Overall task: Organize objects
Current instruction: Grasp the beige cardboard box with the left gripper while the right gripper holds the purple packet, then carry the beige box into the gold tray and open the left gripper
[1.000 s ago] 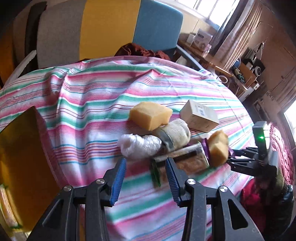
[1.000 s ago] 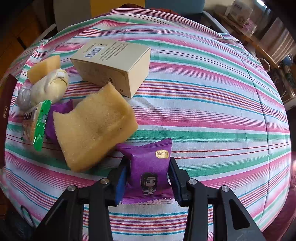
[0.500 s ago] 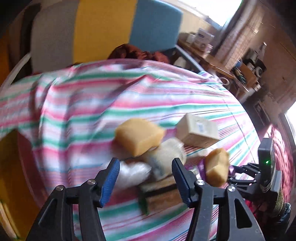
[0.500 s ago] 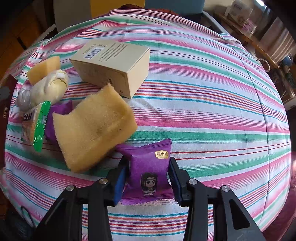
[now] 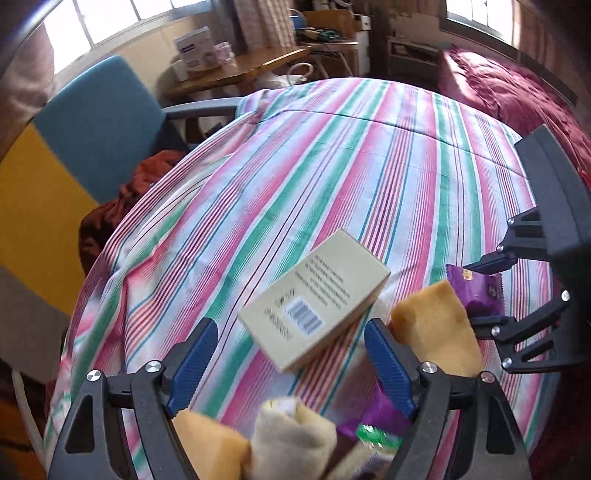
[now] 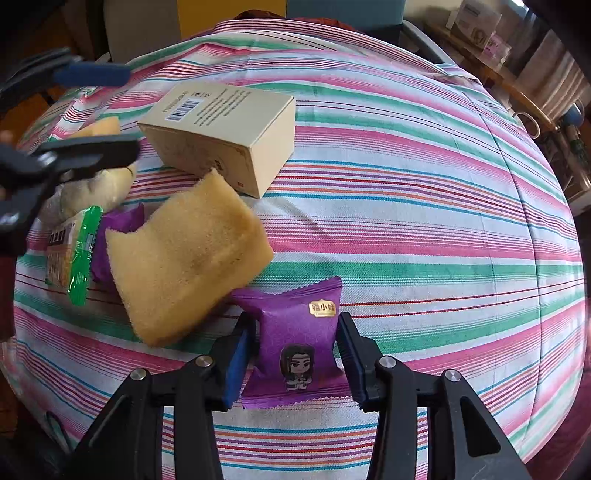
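A striped cloth covers the table. The left gripper, its jaws just opened wide, hovers empty over the beige box. The right gripper clamps the purple snack packet on the cloth, just beside a yellow sponge.

Daylight from blown-out windows at the top of the left wrist view; the striped cloth is evenly lit with soft shadows. Left wrist view looks motion-blurred, nearest items smeared, probably unreadable. Heavy fisheye bending, dark corners in both views.
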`<move>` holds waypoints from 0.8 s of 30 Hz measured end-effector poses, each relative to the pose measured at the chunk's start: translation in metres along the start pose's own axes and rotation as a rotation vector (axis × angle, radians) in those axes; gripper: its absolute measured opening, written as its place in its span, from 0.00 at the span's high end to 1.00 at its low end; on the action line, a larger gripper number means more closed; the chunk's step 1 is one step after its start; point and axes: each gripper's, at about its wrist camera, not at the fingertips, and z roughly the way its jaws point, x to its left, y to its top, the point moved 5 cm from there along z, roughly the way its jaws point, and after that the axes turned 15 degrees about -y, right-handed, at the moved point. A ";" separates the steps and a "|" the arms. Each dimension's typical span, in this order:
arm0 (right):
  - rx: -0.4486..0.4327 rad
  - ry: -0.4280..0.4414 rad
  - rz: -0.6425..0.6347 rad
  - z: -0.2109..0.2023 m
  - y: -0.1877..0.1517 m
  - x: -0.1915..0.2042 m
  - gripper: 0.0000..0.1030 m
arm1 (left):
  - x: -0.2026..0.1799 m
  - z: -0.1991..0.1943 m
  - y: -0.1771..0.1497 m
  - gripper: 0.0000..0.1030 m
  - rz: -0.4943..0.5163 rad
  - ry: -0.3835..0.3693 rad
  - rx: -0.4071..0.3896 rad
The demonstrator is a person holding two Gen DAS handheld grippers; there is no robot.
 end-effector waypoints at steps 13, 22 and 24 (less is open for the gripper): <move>0.006 -0.008 0.011 -0.005 -0.001 0.002 0.43 | -0.007 0.054 0.025 0.24 0.156 -0.103 0.146; 0.002 0.006 0.018 -0.009 0.001 0.002 0.52 | 0.007 0.035 0.005 0.52 -0.144 -0.120 0.010; 0.005 0.010 0.021 -0.011 0.000 0.001 0.52 | 0.010 0.019 0.001 0.52 -0.198 -0.105 -0.043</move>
